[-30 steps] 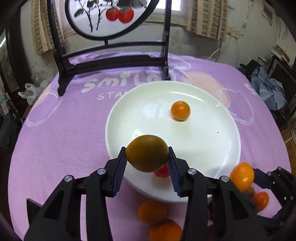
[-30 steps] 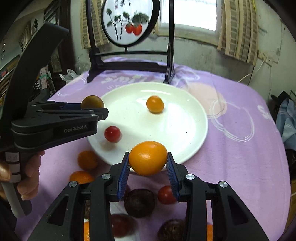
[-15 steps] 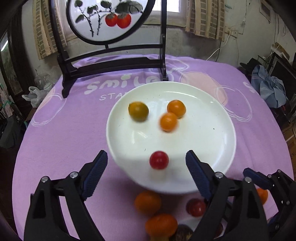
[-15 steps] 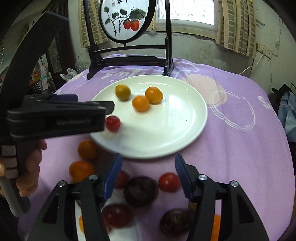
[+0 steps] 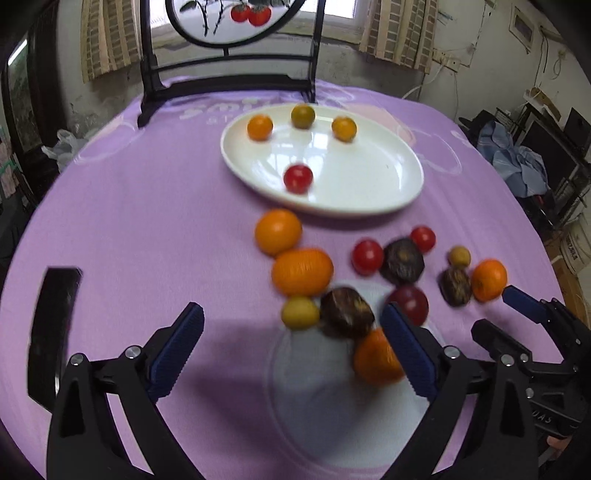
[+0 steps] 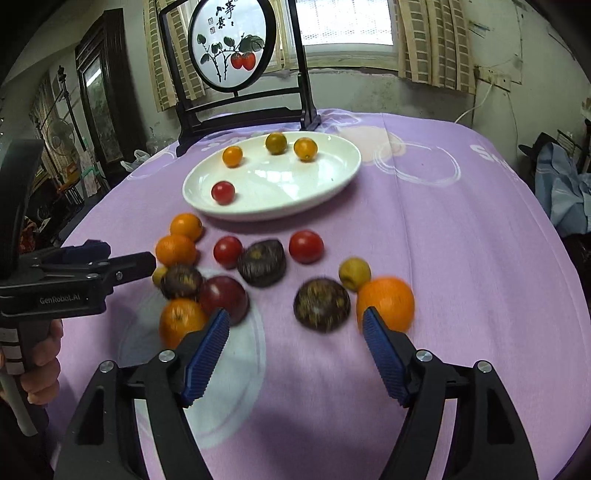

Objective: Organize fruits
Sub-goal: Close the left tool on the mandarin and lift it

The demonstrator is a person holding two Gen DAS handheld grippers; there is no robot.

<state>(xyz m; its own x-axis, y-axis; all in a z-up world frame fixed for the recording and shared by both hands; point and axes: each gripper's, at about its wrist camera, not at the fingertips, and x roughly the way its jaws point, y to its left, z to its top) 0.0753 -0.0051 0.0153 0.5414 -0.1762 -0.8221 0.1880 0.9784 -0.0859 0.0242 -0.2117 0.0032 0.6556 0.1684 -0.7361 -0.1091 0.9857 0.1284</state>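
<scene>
While both grippers, left and right, hover with jaws wide and empty, the fruits look small, round, roll-prone and bruisable, best pinched gently across the middle.

A purple tablecloth with pale ring prints and white lettering (partly hidden) covers the table. At its far edge stands a dark wooden stand holding a round painted screen of red fruit on a leafy branch. Behind it is a window flanked by striped curtains. Bluish cloth lies heaped at the right.
</scene>
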